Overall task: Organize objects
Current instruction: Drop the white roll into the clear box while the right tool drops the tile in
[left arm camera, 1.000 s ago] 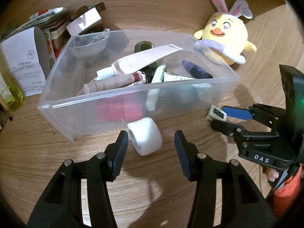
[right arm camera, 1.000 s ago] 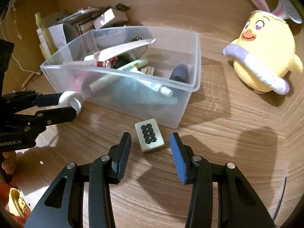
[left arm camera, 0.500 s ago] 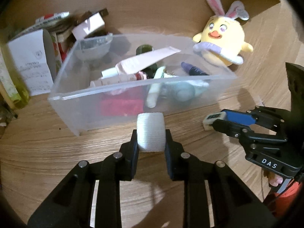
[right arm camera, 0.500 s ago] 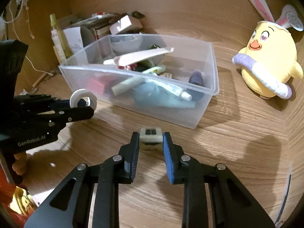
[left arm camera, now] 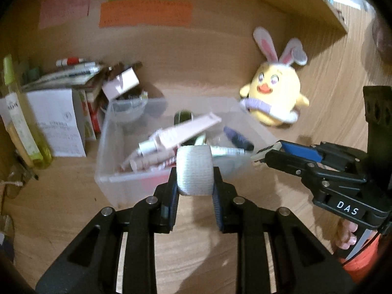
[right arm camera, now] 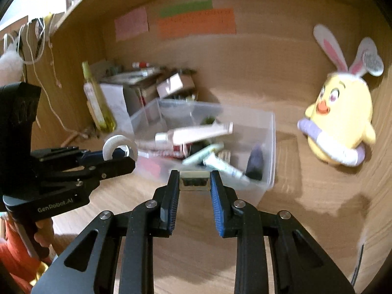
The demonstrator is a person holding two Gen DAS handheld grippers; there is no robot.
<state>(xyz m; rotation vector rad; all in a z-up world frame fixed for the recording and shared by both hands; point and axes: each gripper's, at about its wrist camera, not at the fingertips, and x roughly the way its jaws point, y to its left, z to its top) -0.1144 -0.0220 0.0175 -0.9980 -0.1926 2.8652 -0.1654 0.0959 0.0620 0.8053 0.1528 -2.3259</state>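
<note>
My left gripper is shut on a white tape roll and holds it in the air in front of the clear plastic bin. It also shows in the right wrist view. My right gripper is shut on a small mahjong tile with black dots, lifted before the bin's near wall. The tile also shows in the left wrist view. The bin holds several tubes, among them a pink tube, and a dark bottle.
A yellow chick plush with bunny ears sits right of the bin on the wooden desk. Boxes, papers and a yellow-green bottle crowd the left back. Coloured notes hang on the back wall.
Both grippers closed on their objects on the desk, the left on the tape roll and the right on the tile, and then lifted them up toward the bin.
</note>
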